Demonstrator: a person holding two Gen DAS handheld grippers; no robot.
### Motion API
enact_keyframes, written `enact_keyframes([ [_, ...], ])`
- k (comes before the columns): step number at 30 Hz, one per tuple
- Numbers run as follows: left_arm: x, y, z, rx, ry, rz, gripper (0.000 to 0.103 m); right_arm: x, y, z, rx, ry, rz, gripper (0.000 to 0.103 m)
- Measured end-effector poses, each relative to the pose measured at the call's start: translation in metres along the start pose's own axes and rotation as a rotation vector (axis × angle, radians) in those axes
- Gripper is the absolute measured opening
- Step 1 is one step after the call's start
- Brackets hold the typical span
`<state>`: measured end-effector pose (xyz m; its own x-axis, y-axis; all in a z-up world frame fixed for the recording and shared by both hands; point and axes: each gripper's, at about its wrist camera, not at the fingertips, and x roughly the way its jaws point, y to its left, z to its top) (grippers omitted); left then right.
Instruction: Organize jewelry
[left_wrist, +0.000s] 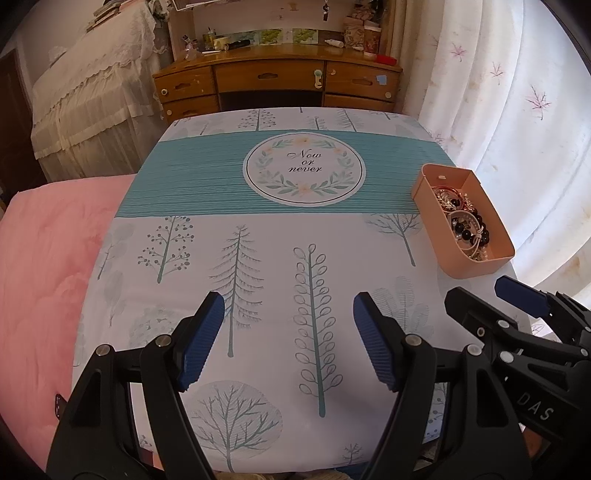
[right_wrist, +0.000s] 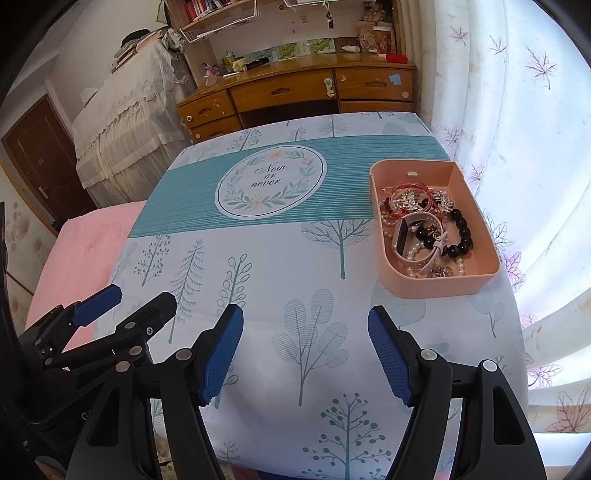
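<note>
Both grippers empty, jewelry waiting in the pink tray

My left gripper (left_wrist: 288, 339) and right gripper (right_wrist: 306, 354) hang spread wide, holding nothing, short of the pink tray (right_wrist: 380, 236) on the desk (right_wrist: 280, 266); I'd approach the black bead bracelet (right_wrist: 461, 230) from above, pinching one strand.

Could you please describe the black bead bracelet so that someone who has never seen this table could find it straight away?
Start at the table with the tree-print cloth and go to the peach tray by the curtain-side edge. Inside, among the tangled jewelry, the black bead bracelet curves along the curtain-side wall. Its large, glossy, dark round beads set it apart from the small white pearl strand and the pale watch band beside it.
</note>
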<state>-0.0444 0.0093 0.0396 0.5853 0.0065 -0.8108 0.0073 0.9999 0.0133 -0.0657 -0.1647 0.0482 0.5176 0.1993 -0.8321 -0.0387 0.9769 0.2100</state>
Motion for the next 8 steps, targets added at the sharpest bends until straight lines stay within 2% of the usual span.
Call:
enact_keyframes([
  [8, 0.0031, 0.0084, -0.0017, -0.010, 0.011, -0.008, 0.070, 0.0030, 0.0089, 0.0015, -0.012, 0.014, -0.014, 0.071],
])
